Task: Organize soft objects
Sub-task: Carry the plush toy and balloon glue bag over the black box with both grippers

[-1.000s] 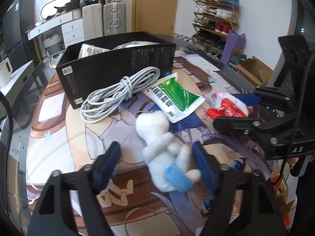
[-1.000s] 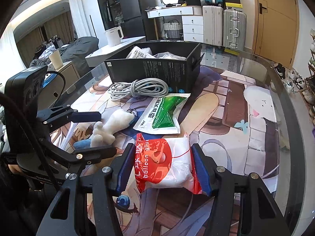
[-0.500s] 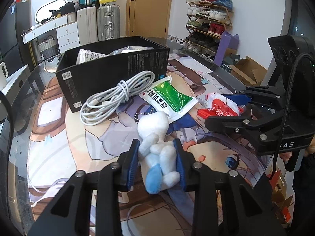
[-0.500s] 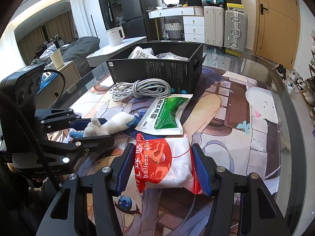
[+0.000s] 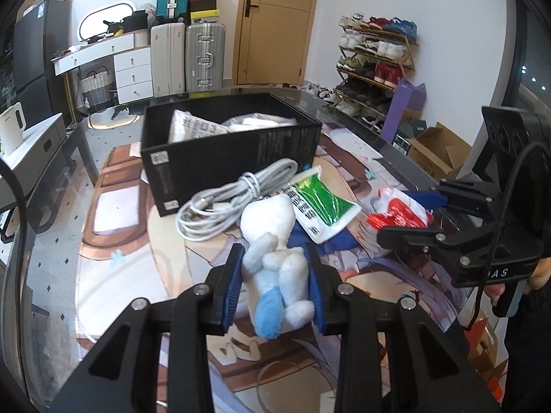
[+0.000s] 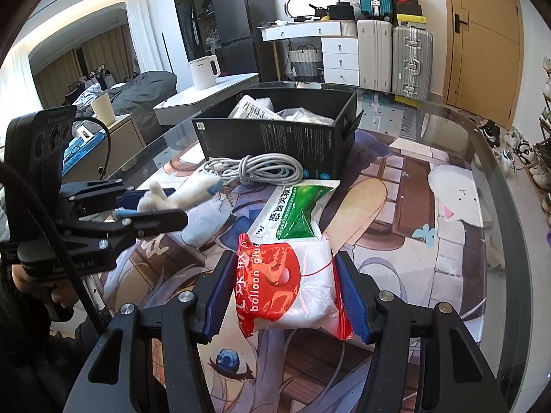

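We're pinching the plush (image 5: 275, 265) with the left gripper (image 5: 273, 287), blue pads squeezing its white body from both sides, its pale blue foot poking back toward the camera and its round white head pointing at the box (image 5: 227, 148). The right gripper (image 6: 284, 296) is clamping the bag (image 6: 286, 289), a crinkly clear pouch with white stuff inside and a red label reading "balloon glue". Just past it we're seeing a green and white pouch (image 6: 292, 210) lying flat on the mat (image 6: 413, 206), then a coiled white cable (image 6: 255, 170) sitting right up against the black box, which is holding a few white packets.
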`<state>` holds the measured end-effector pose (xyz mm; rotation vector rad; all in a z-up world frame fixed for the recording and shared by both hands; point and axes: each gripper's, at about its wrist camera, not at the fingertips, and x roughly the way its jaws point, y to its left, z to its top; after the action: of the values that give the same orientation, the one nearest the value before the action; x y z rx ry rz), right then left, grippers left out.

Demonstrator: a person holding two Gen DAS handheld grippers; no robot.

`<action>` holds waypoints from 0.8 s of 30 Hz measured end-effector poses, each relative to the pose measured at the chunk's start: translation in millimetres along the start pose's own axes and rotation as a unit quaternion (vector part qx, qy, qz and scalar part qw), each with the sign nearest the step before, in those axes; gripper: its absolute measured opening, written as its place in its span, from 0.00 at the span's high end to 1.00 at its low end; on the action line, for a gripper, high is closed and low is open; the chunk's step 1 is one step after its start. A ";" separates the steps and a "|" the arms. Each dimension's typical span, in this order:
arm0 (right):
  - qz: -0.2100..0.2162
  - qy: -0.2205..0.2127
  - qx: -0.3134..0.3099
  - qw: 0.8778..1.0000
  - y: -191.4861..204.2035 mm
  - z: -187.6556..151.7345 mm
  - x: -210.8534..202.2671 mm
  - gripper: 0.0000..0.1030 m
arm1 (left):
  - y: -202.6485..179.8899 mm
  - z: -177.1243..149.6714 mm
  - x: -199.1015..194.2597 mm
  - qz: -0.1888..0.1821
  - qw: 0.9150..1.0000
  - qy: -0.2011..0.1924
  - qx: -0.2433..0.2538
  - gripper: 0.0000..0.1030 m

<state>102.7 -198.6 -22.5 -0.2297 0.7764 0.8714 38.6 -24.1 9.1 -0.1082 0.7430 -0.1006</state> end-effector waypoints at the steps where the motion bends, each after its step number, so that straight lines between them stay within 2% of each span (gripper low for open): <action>1: -0.003 -0.001 -0.002 1.000 0.9 0.9 -0.8 0.43 | 2.8 0.6 -1.4 0.002 1.000 -0.004 -0.002 0.69; 16: -0.006 -0.024 -0.036 0.999 28.9 29.6 -5.0 0.43 | 34.4 21.2 -23.5 0.014 0.998 -0.048 -0.030 0.69; 24: -0.013 -0.034 -0.032 0.999 37.4 48.6 -5.4 0.43 | 40.3 33.9 -29.7 0.012 0.997 -0.066 -0.034 0.69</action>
<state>97.3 -154.6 20.2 -0.2655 0.6816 0.8750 42.0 21.8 48.3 -0.1699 0.6153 -0.0448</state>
